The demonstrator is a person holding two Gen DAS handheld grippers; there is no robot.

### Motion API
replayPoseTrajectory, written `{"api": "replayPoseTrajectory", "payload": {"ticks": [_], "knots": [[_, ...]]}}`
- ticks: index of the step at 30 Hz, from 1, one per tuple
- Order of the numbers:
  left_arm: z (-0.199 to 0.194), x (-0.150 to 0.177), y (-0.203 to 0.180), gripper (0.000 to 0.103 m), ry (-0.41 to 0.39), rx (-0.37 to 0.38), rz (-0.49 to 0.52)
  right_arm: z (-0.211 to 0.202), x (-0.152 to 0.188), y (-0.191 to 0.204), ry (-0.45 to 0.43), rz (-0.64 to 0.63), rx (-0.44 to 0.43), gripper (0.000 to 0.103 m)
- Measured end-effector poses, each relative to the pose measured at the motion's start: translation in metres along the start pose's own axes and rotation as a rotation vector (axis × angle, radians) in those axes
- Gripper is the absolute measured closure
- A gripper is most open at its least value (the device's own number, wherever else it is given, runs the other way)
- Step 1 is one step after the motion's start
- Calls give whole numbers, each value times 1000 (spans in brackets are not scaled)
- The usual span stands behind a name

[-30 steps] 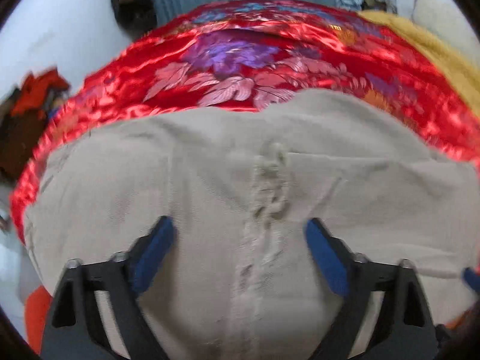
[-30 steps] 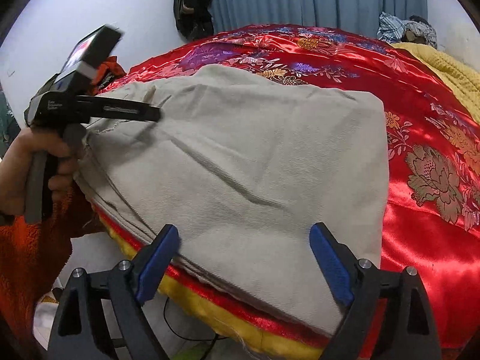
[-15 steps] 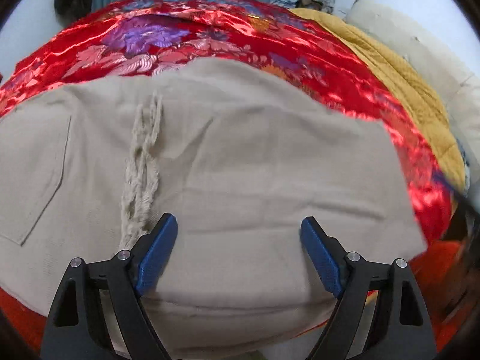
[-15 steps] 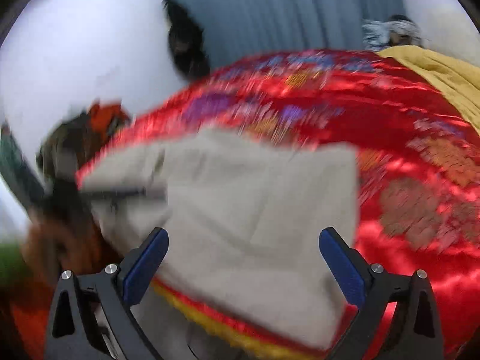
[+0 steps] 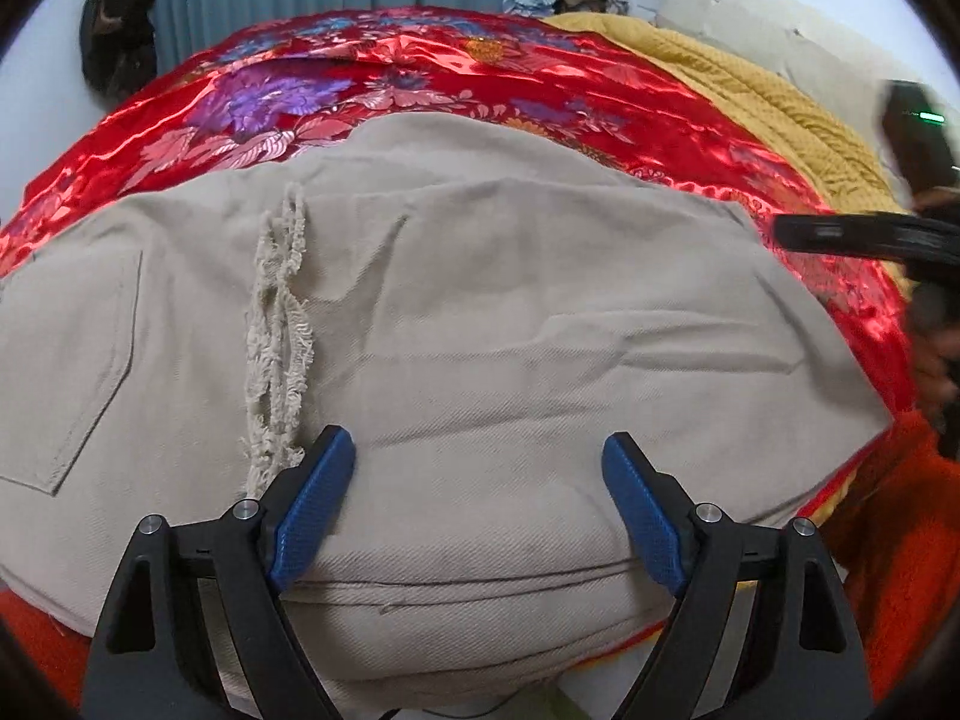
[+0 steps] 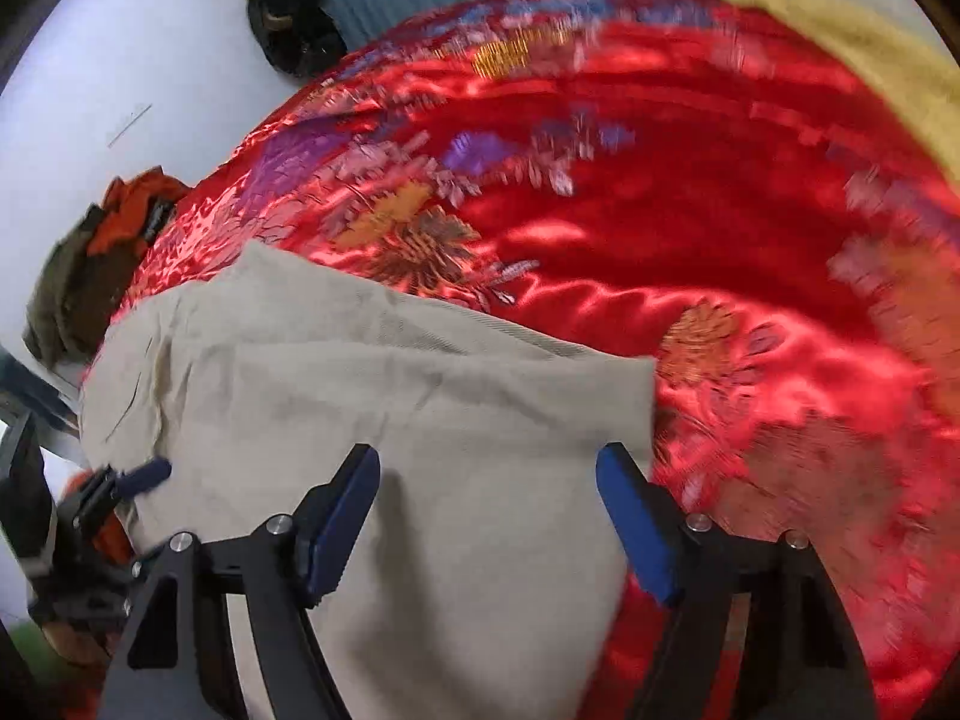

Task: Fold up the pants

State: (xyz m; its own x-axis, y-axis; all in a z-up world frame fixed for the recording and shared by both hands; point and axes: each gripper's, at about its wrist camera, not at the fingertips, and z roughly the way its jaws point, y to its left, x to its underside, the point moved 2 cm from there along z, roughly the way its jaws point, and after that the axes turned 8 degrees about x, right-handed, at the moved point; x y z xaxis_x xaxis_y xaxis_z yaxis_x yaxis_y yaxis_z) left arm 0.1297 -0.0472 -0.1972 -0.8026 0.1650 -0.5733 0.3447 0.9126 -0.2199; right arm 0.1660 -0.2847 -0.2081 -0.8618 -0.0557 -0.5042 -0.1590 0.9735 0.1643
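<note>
The beige pants (image 5: 480, 324) lie folded on the red quilt (image 5: 420, 78), filling the lower half of the left wrist frame. The left gripper (image 5: 477, 498) is spread wide above them, grasping nothing. The right gripper (image 6: 486, 510) is also released, over the pants' right edge.

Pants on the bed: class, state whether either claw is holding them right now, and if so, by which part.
Nothing is held. The left claw and the right claw are both open above the beige pants, with no fabric pinched between the fingers.
</note>
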Motion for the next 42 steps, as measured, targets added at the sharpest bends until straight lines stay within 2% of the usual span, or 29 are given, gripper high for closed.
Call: {"api": "replayPoseTrajectory", "payload": {"ticks": [2,4,6,7,9,10,13,15,18,19,22,23,26,42], "knots": [[1,-2,-1,16,4,-4,-6,-27,14,7,-44,9,-52,28],[1,-2,-1,15,5,-5,-13,-53,40,16,-79,36,-161,28],[0,-2,0,14,1,2,-20,-55,69,20,-68,94,-275,27],[1,-2,0,13,0,4,-20,-45,84,20,-34,124,-298,27],[2,-1,-2,12,4,4,-8,-20,114,12,66,157,-212,31],[2,0,-3,12,4,-2,1,-17,120,11,66,167,-199,42],[0,-1,-2,12,-2,7,-6,-40,111,10,-6,211,-200,44],[0,-1,0,12,-7,13,-20,-61,97,14,-92,202,-210,43],[0,-1,-2,12,-6,1,-10,-67,86,20,-154,156,-183,30],[0,-1,-3,12,-5,-2,-3,-58,85,19,-145,154,-180,29],[0,1,-5,11,2,-2,21,-11,106,11,-2,191,-183,29],[-1,2,-5,11,0,-6,34,-13,111,11,-48,184,-192,29],[-2,4,-5,10,-6,-3,32,-16,108,10,-49,171,-214,20],[-11,7,-7,9,25,-30,28,-13,110,12,-70,168,-203,17]]}}
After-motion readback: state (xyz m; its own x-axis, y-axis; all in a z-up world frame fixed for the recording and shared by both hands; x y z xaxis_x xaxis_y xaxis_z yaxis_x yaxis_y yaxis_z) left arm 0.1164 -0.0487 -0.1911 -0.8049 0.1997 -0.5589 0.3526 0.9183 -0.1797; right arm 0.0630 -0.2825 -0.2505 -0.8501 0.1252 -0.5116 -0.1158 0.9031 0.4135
